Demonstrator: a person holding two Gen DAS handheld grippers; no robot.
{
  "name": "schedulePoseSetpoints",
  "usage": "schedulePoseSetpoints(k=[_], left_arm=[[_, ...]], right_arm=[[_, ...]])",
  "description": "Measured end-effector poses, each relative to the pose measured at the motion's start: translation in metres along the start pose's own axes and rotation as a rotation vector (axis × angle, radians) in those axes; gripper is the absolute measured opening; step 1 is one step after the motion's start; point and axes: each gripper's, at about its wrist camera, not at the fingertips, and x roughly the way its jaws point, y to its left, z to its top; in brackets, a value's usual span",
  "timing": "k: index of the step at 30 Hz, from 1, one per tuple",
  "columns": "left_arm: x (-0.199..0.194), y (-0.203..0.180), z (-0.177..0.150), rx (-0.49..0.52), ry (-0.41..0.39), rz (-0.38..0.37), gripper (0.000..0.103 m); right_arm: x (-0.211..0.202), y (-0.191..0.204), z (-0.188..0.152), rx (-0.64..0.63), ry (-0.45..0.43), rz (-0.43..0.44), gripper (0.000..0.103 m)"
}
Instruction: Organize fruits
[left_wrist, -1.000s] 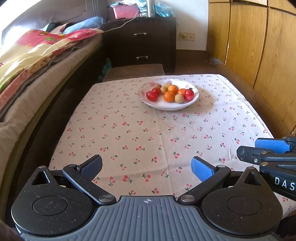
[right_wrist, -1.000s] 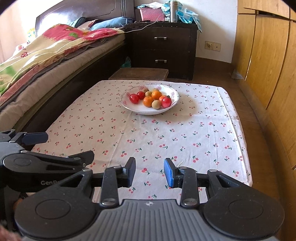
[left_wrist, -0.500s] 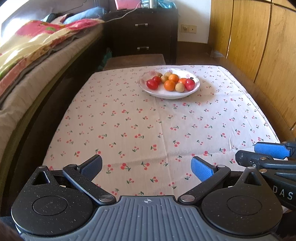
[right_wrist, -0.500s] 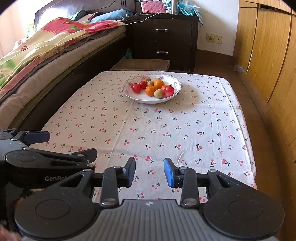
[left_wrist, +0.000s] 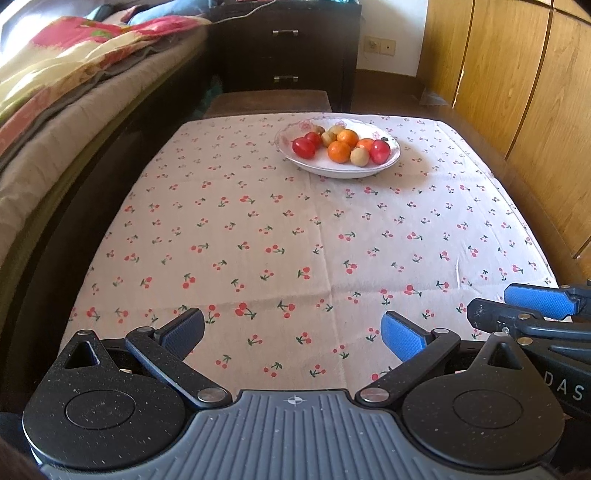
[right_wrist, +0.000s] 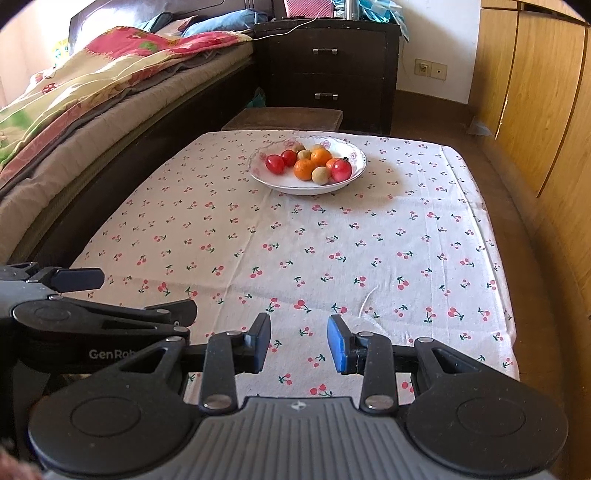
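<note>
Left gripper (left_wrist: 291, 332): fingers spread wide, nothing between them, low over the near edge of the cherry-print cloth (left_wrist: 295, 240). Right gripper (right_wrist: 298, 345): fingers parted by a narrower gap, also empty, just beside the left one. Both well apart from the white bowl (left_wrist: 369, 171) at the far end of the table. Bowl contents, left to right: red fruits (left_wrist: 304, 147), oranges (left_wrist: 339, 151), small tan fruits (left_wrist: 359, 157), another red fruit (left_wrist: 380, 151). No fruit lies loose on the cloth. Scene fits either fruits already gathered or sorting yet to come; cannot tell which.
</note>
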Motion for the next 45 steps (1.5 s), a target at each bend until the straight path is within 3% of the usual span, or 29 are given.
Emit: schedulePoseSetpoints(k=[45], left_arm=[[0.0018,0.0005,-0.0027,0.009,0.006,0.017,0.103]], right_arm=[[0.004,0.0003,-0.0022,-0.003,0.014,-0.003,0.035]])
